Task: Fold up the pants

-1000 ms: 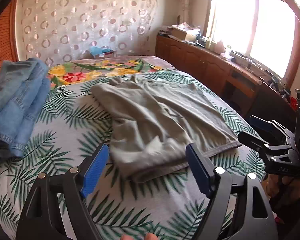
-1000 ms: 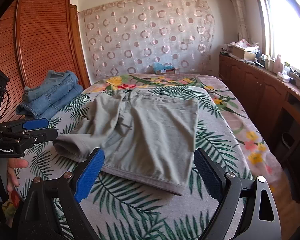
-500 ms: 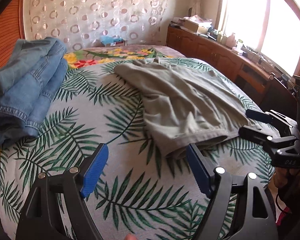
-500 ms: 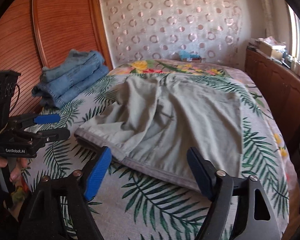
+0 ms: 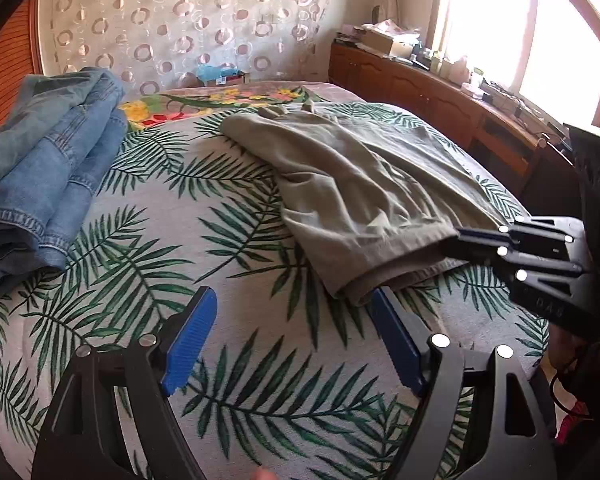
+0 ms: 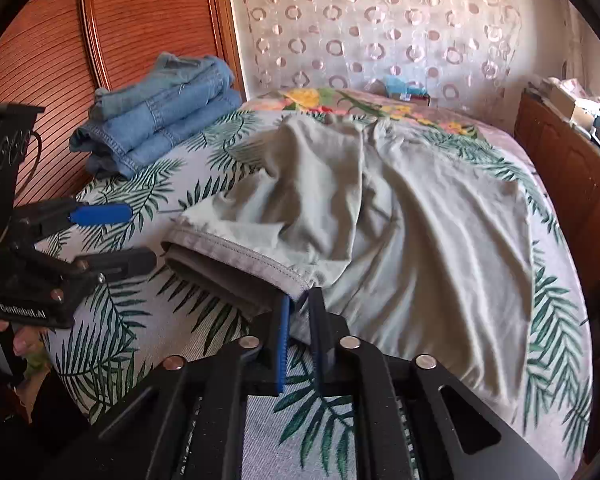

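Grey-green pants (image 6: 400, 220) lie folded lengthwise on the leaf-print bedspread (image 6: 148, 192), hem end nearest me. My right gripper (image 6: 298, 308) is closing its jaws on the hem's near corner, and the blue pads pinch the cloth edge. In the left wrist view the same right gripper (image 5: 466, 242) grips the pants (image 5: 360, 192) at their hem from the right. My left gripper (image 5: 292, 328) stands open just above the bedspread, its right pad beside the hem's other corner, nothing between its fingers. In the right wrist view this left gripper (image 6: 116, 236) is open left of the hem.
A stack of folded blue jeans (image 5: 48, 168) lies at the bed's left, against a wooden headboard (image 6: 40, 60). A wooden cabinet (image 5: 440, 100) with clutter runs along the right under a bright window. A hand (image 6: 4, 340) holds the left gripper's handle.
My right gripper went from wide open to closed on the pants' hem corner after moving in on it. My left gripper sank and swung left, off the pants onto bare bedspread.
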Demonstrator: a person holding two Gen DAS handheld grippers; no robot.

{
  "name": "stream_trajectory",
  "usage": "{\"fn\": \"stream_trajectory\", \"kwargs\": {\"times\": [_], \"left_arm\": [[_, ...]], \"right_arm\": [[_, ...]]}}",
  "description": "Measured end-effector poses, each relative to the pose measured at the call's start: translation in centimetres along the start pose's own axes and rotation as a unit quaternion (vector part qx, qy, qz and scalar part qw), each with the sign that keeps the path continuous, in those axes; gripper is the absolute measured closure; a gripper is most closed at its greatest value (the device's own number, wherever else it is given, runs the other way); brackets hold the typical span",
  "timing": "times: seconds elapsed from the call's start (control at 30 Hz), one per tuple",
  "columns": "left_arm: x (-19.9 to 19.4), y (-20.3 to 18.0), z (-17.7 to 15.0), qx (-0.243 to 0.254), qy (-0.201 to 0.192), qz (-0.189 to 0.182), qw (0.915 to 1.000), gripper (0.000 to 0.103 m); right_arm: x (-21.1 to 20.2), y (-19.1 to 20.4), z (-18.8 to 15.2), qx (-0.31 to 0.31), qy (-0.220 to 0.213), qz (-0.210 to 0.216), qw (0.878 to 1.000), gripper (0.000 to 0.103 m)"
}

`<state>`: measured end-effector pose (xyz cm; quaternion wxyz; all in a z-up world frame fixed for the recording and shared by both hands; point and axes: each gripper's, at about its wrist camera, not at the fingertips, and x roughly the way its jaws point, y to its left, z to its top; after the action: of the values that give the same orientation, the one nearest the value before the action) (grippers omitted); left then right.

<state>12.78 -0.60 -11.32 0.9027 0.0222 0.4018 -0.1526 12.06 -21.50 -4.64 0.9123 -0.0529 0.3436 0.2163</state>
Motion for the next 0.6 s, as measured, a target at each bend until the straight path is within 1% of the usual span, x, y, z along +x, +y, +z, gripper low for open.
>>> {"fn": "stream_trajectory", "kwargs": {"times": [0.23, 0.3, 0.37, 0.5, 0.6], "left_arm": [[0.9, -2.4, 0.7, 0.025, 0.004, -0.015, 0.9996, 0.023], [1.0, -2.8, 0.9, 0.027, 0.003, -0.016, 0.9995, 0.023], [1.0, -3.1, 1.1, 0.030, 0.001, -0.018, 0.9994, 0.023], [0.9, -3.5, 1.7, 0.034, -0.003, -0.018, 0.9993, 0.023], [0.8, -3.6, 2.0, 0.035, -0.007, -0.019, 0.9992, 0.023]], "right_arm": [[-2.3, -1.7, 0.3, 0.022, -0.039, -0.012, 0.999, 0.100], [-3.6, -2.6, 0.2, 0.026, -0.053, -0.023, 0.998, 0.100], [-4.2, -2.5, 0.2, 0.028, -0.064, -0.030, 0.997, 0.100], [-6.9, -3.5, -1.3, 0.038, -0.075, -0.046, 0.995, 0.100], [-8.0, -4.1, -2.1, 0.044, -0.075, -0.060, 0.994, 0.100]]}}
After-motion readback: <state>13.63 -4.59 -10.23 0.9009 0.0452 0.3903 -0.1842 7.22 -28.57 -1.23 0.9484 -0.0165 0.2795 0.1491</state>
